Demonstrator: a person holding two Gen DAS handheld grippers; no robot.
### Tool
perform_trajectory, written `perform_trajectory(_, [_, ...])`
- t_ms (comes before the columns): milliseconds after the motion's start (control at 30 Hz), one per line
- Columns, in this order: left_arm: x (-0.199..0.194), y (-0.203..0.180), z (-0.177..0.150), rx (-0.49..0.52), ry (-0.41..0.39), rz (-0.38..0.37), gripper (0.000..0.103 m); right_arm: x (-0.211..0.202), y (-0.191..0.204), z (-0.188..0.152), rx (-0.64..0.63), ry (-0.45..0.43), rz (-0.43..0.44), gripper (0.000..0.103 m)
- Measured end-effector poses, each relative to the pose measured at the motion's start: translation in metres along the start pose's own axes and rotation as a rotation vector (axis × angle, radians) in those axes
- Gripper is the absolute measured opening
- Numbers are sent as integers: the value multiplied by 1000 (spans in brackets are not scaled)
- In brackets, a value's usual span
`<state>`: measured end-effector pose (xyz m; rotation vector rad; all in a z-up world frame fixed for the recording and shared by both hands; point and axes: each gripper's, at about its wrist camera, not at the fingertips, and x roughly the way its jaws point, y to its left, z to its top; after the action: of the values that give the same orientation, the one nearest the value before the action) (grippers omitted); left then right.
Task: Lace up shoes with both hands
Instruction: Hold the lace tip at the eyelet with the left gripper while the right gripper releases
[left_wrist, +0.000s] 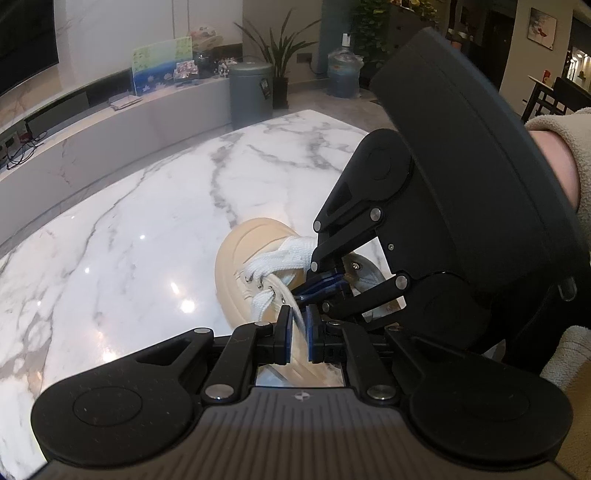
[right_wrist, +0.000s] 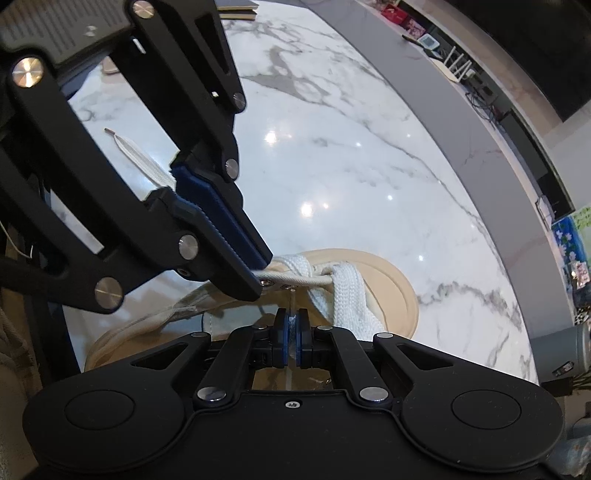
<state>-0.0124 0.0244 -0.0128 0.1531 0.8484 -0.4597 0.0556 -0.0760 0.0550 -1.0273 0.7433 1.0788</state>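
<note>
Left claw (left_wrist: 298, 325) clamped on a flat white lace (left_wrist: 300, 321) running from the eyelets. Right claw (right_wrist: 291, 332) closed on a thin lace tip (right_wrist: 291, 301), just beside the left claw. Cream shoe (left_wrist: 243, 258) on marble bench (left_wrist: 147, 221), just beyond both claws.

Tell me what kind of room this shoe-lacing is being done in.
Most likely a home living room. A large dark screen hangs over a long low ledge holding picture cards, potted plants stand by a lidded bin, and the shoe sits on a marble-topped table.
</note>
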Motion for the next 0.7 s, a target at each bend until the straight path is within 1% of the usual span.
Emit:
perform_trajectory(133, [0, 0, -1, 0, -2, 0, 7, 2, -4, 7, -4, -7, -10, 2])
perform_trajectory(400, [1, -1, 0, 1, -2, 2, 7, -8, -6, 8, -4, -33, -22, 1])
perform_trajectory(533, [2, -2, 0, 1, -3, 3, 7, -8, -9, 8, 5, -36, -17, 1])
perform_trajectory(700, [3, -4, 1, 8, 0, 2, 7, 1, -10, 12, -12, -18, -6, 1])
